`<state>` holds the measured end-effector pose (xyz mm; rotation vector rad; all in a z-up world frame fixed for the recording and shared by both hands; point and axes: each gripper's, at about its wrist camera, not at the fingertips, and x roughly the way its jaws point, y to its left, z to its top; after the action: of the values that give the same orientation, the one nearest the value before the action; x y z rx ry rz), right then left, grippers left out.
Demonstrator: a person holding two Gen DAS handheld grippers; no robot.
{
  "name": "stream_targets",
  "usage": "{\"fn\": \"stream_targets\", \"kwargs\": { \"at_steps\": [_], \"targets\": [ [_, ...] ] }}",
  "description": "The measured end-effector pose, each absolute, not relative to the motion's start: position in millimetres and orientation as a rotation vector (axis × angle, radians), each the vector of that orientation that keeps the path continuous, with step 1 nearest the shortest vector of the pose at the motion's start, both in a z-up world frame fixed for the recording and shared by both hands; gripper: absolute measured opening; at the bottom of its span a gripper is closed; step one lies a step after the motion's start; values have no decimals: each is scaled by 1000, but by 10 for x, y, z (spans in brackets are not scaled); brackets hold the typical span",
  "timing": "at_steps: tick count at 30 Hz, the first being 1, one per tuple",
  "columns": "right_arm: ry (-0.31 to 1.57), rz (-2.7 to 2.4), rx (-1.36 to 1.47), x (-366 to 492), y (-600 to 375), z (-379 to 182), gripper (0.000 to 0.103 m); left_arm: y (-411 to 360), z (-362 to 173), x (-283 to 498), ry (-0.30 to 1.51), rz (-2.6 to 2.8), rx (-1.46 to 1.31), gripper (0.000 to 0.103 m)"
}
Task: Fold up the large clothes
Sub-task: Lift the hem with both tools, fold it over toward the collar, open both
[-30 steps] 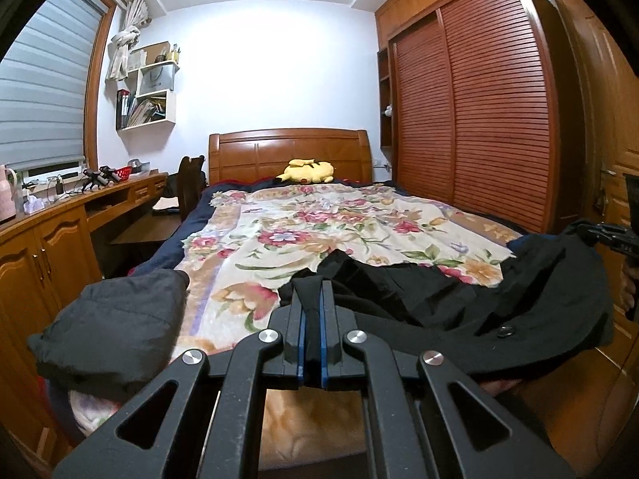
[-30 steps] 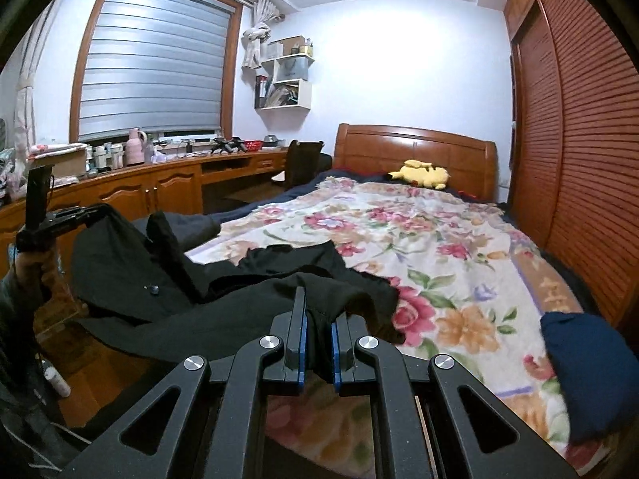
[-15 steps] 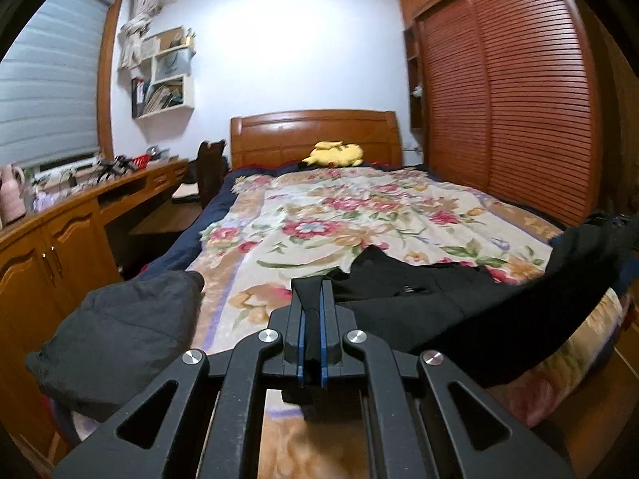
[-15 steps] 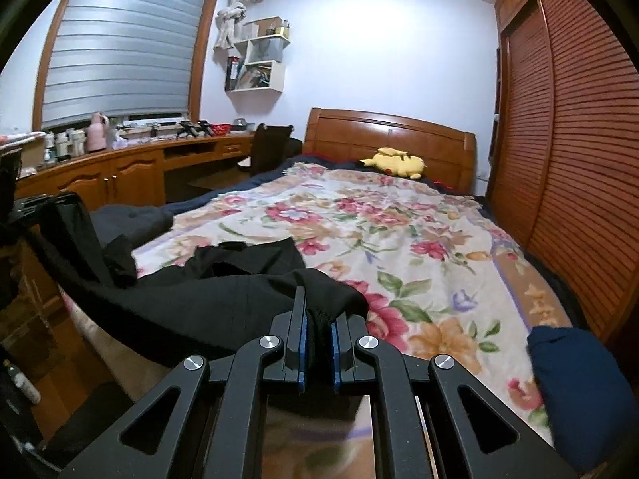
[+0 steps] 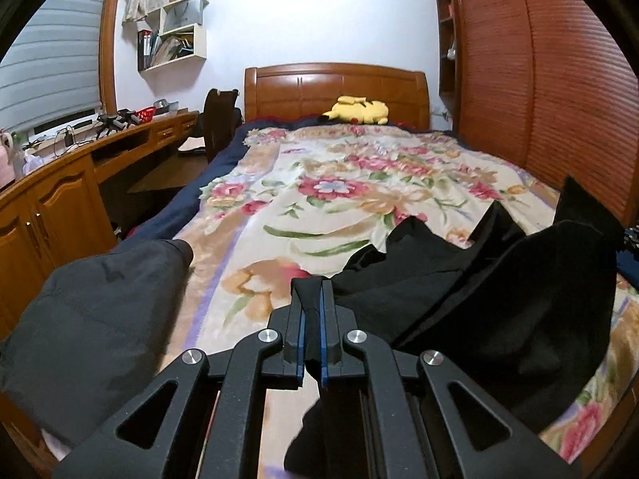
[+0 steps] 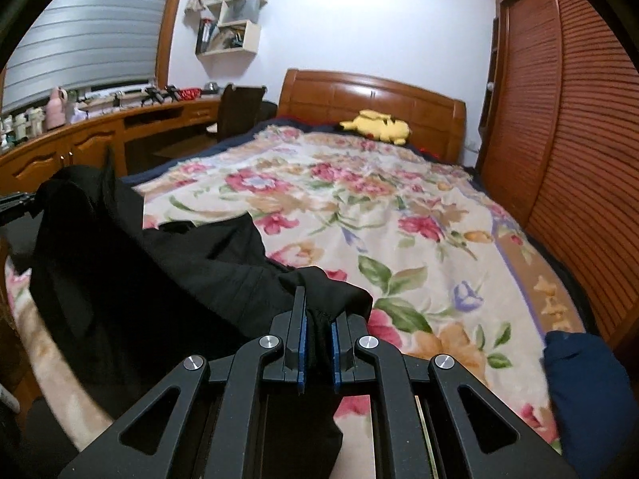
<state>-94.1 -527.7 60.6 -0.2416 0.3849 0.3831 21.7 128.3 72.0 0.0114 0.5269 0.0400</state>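
Bedroom, floral bedspread (image 5: 319, 199) | left gripper (image 5: 312, 299) pinches black garment (image 5: 499, 291) | right gripper (image 6: 316, 311) pinches it too

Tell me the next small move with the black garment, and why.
Probably lower both grippers to lay the black garment flat on the floral blanket. The left gripper and right gripper are each shut on an edge of it; the cloth between them sags in bunched folds at the foot of the bed, with open blanket ahead to spread it on.
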Motion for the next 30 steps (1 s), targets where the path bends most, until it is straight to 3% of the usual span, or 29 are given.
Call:
{"fn": "stream_targets", "kwargs": {
  "at_steps": [16,25,26,28,30],
  "targets": [
    [438,323,-299,9,-4822,675,9,1298,410,1441,618,103,68,6],
    [501,241,-287,386,-4583,611,9,1234,433,1737,622,113,81,6],
    [518,242,-262,376,-4582,598,9,1248,426,1751,628,104,72,8],
    [528,241,-241,315,-4573,610,14,1250,392,1720,637,115,79,25],
    [516,221,-256,212,-4553,649,18,1268,385,1657,617,126,96,49]
  ]
}}
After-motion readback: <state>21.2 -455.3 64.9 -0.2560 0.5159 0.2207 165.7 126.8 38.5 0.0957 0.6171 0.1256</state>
